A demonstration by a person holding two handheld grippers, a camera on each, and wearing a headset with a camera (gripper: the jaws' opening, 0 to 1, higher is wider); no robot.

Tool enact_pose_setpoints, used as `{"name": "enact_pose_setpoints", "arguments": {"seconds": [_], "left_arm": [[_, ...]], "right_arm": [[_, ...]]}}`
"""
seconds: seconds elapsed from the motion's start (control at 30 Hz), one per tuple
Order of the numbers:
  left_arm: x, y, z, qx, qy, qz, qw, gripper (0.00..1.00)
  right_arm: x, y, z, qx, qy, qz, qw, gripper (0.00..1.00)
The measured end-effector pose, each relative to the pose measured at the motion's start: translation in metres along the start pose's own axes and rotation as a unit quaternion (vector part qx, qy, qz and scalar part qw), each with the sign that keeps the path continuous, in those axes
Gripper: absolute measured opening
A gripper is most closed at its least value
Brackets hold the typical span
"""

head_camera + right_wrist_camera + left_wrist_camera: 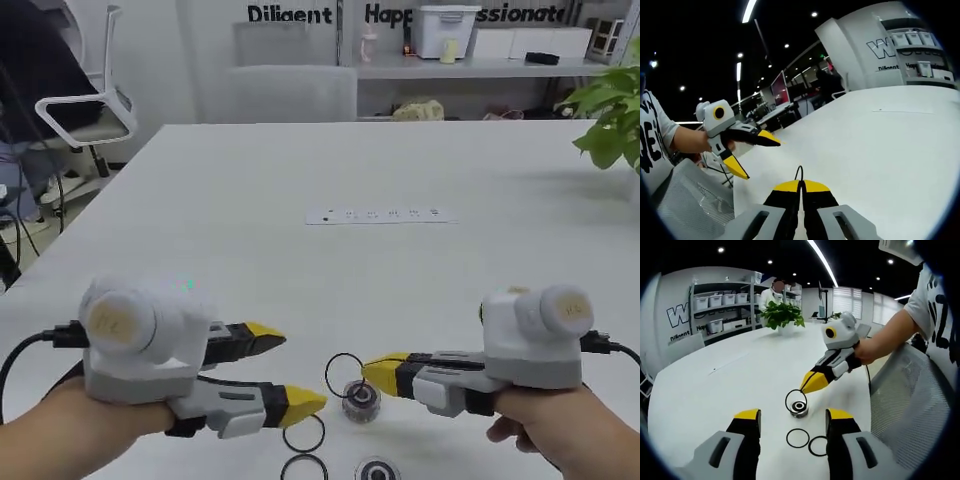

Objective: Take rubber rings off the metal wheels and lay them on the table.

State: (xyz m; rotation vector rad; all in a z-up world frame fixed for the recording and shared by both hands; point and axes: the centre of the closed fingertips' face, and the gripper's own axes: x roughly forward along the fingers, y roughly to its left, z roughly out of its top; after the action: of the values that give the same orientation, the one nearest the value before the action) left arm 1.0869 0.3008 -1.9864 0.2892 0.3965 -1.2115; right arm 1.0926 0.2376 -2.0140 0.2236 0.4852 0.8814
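My right gripper (368,371), jaws clamped on a rubber ring (327,376), holds it seemingly just above the metal wheel (360,399). The laid rings (322,432) lie nearer me. My left gripper (303,370) has its jaws apart, empty.

A white socket strip (382,215) lies flat at the middle of the table (300,170), well apart from every edge; a leafy green plant (610,125) stands at the table's right edge, and the left gripper view shows its white pot (786,330); a grey chair back (295,93) stands beyond the far edge, and a white office chair (85,110) past the far left corner; behind them a shelf (460,68) carries a white lidded bin (446,30) and a small yellow object (449,50); black lettering (290,14) runs along the wall; a person (771,294) stands behind the plant; a grey mesh chair back (905,400) sits beside the near edge; a strip light (822,260) crosses the ceiling.
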Motion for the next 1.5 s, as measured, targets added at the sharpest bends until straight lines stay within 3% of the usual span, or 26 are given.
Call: {"name": "enact_pose_setpoints", "arguments": {"seconds": [0.17, 0.43, 0.6, 0.97, 1.3, 1.5], "left_arm": [[-0.013, 0.003, -0.005, -0.003, -0.002, 0.012, 0.9999, 0.58], [-0.031, 0.006, -0.018, -0.01, -0.002, 0.03, 0.9995, 0.64], [-0.038, 0.006, -0.023, -0.009, 0.001, 0.036, 0.9993, 0.66], [-0.052, 0.008, -0.028, -0.018, -0.002, 0.052, 0.9985, 0.66], [-0.057, 0.008, -0.036, -0.024, 0.004, 0.059, 0.998, 0.66], [-0.057, 0.007, -0.038, -0.024, 0.007, 0.057, 0.998, 0.66]], "right_arm": [[0.002, 0.004, 0.0, 0.002, 0.001, 0.005, 1.0, 0.0], [0.013, 0.013, -0.005, 0.008, 0.011, 0.014, 0.9998, 0.0], [0.024, 0.024, -0.013, 0.008, 0.03, 0.028, 0.9991, 0.0], [0.043, 0.034, -0.035, 0.02, 0.07, 0.042, 0.9965, 0.0], [0.046, 0.028, -0.048, 0.018, 0.094, 0.022, 0.9952, 0.0], [0.044, 0.024, -0.049, 0.01, 0.095, 0.013, 0.9953, 0.03]]}}
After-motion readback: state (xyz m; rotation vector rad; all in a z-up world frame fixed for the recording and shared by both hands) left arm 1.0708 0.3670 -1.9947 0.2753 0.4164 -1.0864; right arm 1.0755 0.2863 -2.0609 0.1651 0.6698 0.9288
